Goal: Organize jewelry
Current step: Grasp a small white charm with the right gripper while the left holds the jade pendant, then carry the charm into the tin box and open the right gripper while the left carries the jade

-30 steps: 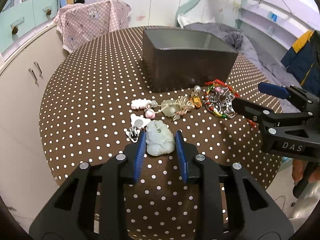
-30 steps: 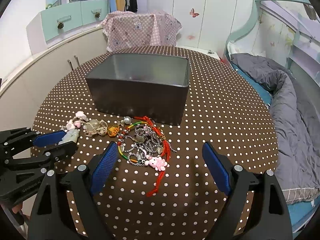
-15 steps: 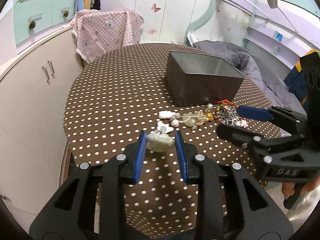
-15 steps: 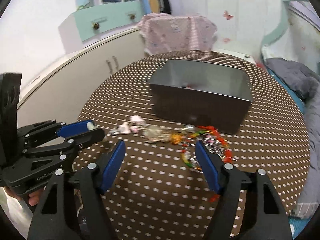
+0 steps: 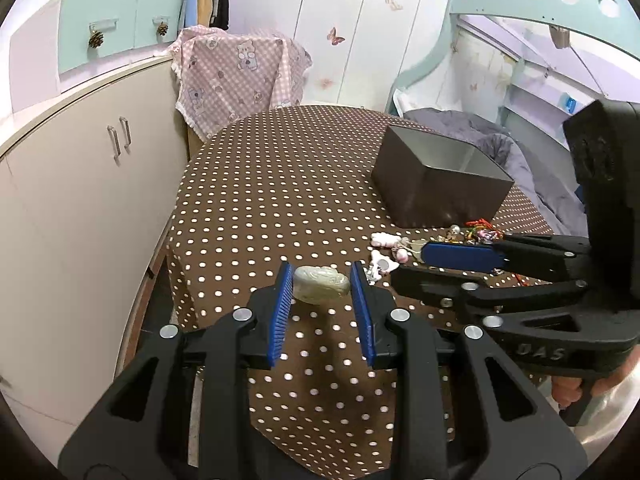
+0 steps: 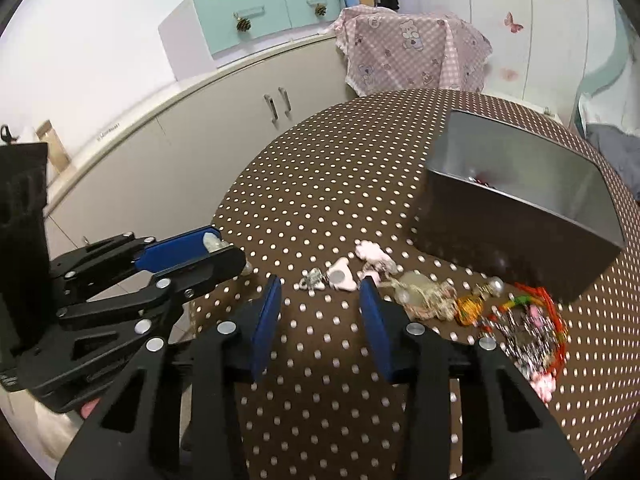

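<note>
My left gripper (image 5: 322, 285) is shut on a pale green jade pendant (image 5: 320, 284) and holds it above the near left part of the polka-dot table (image 5: 280, 184). From the right wrist view the left gripper (image 6: 216, 248) shows at the left with the pendant tip between its pads. My right gripper (image 6: 320, 300) is open and empty, just above small pink and silver charms (image 6: 340, 278). A row of jewelry (image 6: 472, 304) lies in front of the dark grey box (image 6: 520, 208). The box also shows in the left wrist view (image 5: 436, 184).
A beige cabinet (image 5: 80, 184) stands left of the table. A chair under a pink checked cloth (image 5: 240, 76) is behind it. A bed with grey bedding (image 5: 520, 152) lies to the right. The right gripper (image 5: 480, 264) crosses the left wrist view beside the jewelry.
My left gripper has lifted the jade pendant off the table and pulled back and left. My right gripper has swung left and narrowed, now over the pink charms.
</note>
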`<state>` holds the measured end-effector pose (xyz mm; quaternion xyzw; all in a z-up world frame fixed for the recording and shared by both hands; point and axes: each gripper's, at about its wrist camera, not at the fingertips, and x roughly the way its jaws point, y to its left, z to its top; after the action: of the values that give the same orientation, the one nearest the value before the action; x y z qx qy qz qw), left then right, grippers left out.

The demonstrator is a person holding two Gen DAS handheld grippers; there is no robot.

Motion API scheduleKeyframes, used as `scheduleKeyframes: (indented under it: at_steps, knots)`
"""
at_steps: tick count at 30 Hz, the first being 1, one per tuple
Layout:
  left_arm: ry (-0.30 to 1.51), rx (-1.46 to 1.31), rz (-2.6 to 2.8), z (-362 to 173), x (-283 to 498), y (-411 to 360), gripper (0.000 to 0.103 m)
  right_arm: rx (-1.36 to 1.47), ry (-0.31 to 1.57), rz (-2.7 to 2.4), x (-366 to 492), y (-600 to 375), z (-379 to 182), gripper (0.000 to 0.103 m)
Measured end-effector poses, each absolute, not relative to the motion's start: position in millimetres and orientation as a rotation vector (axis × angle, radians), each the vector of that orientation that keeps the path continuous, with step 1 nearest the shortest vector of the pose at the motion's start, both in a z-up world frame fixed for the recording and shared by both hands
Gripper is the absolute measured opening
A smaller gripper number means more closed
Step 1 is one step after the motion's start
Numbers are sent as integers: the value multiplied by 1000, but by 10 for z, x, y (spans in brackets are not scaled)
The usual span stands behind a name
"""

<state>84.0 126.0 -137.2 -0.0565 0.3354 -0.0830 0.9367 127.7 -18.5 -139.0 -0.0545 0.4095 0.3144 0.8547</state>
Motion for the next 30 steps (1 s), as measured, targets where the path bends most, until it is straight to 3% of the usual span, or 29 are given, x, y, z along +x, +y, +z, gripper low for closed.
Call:
scheduleKeyframes:
  at_steps: [12,16,30]
  knots:
    - [688,-136,-160,-1446,919,1349,29,-287,840,582,1419,107,-1672,36]
    - [690,-130,-160,-1440,934,1332,29,-269,846,590,1406,18,-1665,24]
    - [675,-120,-210,-1369,990,1178,29,-178,862,593,1376,-189,-1490,24]
